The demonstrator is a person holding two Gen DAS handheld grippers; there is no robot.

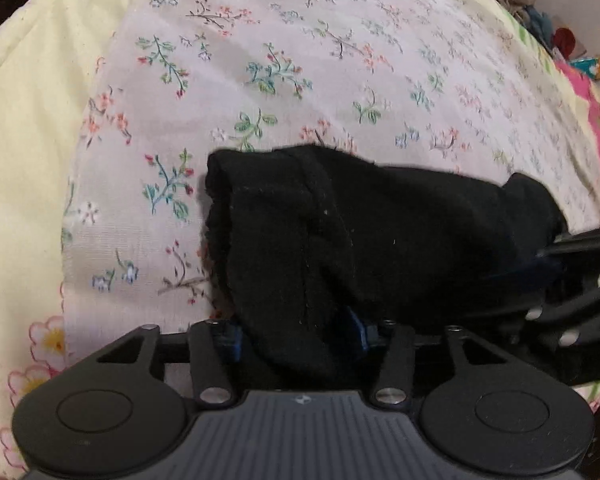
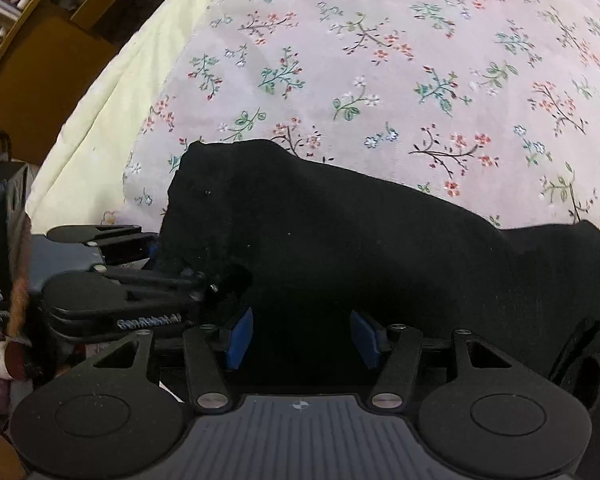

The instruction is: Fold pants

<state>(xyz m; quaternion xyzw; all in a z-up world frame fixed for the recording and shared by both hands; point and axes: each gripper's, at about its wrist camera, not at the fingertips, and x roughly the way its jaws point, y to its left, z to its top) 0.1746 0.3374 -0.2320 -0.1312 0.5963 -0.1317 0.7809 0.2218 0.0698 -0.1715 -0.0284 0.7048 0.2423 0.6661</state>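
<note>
Currently both the left gripper point(image 1: 296, 334) and right gripper point(image 2: 302, 338) stand part-open with bunched black pants point(image 1: 340, 240) between their fingers; grip unconfirmed. Risk: thick fabric slips out, and the fold collapses onto the floral bedsheet point(image 1: 300, 60) beyond the fingertips.

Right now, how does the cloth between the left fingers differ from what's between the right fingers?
Left gripper: a narrow folded strip of the black pants runs between its fingers, with the floral sheet showing beside it. Right gripper: a broad dark mass fills the gap and spreads past both fingers. The left bundle shows seams and a rolled end; the right shows no detail. Shared: pants lie between the blue pads; whether the left pinches is unclear.
</note>
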